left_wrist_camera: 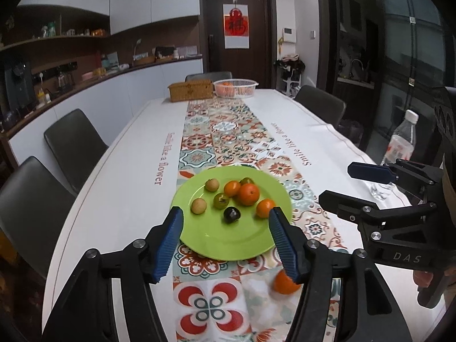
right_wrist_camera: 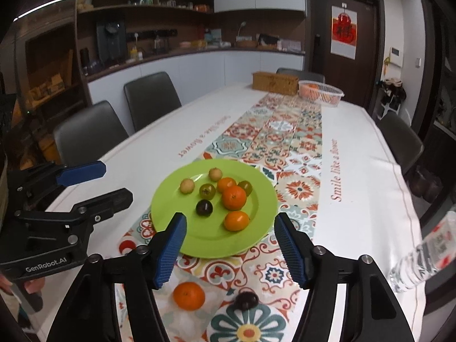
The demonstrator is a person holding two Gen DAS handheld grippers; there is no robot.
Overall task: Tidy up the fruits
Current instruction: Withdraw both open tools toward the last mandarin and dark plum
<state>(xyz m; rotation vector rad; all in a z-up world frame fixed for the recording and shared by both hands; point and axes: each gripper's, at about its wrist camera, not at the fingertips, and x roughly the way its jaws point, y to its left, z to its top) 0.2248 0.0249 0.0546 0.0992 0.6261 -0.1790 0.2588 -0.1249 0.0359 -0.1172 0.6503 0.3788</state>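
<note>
A green plate (left_wrist_camera: 216, 239) (right_wrist_camera: 205, 242) lies on the patterned table runner and holds several small fruits: oranges (left_wrist_camera: 248, 194) (right_wrist_camera: 234, 197), tan fruits (left_wrist_camera: 198, 205), green ones (left_wrist_camera: 221, 200) and a dark plum (left_wrist_camera: 231, 214) (right_wrist_camera: 204, 207). A loose orange (left_wrist_camera: 283, 283) (right_wrist_camera: 189, 295) and a dark fruit (right_wrist_camera: 246, 300) lie on the runner in front of the plate. My left gripper (left_wrist_camera: 225, 222) is open and empty above the plate's near edge. My right gripper (right_wrist_camera: 229, 228) is open and empty there too.
A wicker box (left_wrist_camera: 191, 90) and a white basket (left_wrist_camera: 235, 87) with oranges stand at the table's far end. A clear water bottle (left_wrist_camera: 399, 145) (right_wrist_camera: 421, 256) stands near the right edge. Dark chairs (left_wrist_camera: 71, 145) line both sides.
</note>
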